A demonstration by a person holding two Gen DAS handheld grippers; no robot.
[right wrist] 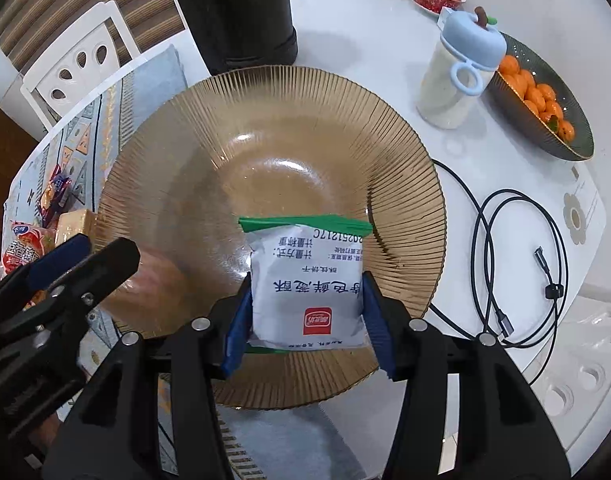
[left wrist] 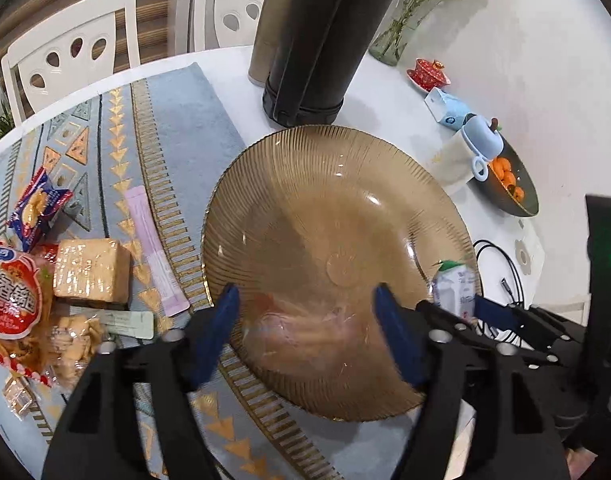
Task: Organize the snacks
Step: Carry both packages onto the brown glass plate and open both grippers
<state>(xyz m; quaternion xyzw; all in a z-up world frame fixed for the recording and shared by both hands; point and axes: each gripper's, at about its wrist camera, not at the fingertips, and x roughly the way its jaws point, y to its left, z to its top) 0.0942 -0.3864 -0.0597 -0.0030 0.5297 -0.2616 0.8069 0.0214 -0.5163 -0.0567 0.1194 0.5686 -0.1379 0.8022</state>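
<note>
Amber ribbed glass plate (right wrist: 265, 152) is drop zone: your right gripper (right wrist: 305, 312) clamps white green-edged snack packet (right wrist: 305, 280) above it; left gripper (left wrist: 305, 320) spread, empty.

wide open across the amber plate (right wrist: 265, 128), only a blurred pinkish packet (left wrist: 289, 324) lying at its near left part. blocked along the plate's far rim by a tall black cylinder (left wrist: 317, 40), a beige flask (left wrist: 271, 20) just beside it. crowded off the plate's left rim: snack packets (left wrist: 13, 300) and a wrapped block (left wrist: 91, 270) on the patterned mat (left wrist: 177, 120). tangled black cable (right wrist: 517, 264) off the right rim, with a blue-lidded bottle (right wrist: 457, 76) and a bowl of oranges (right wrist: 545, 104) toward the table's far right edge.
</note>
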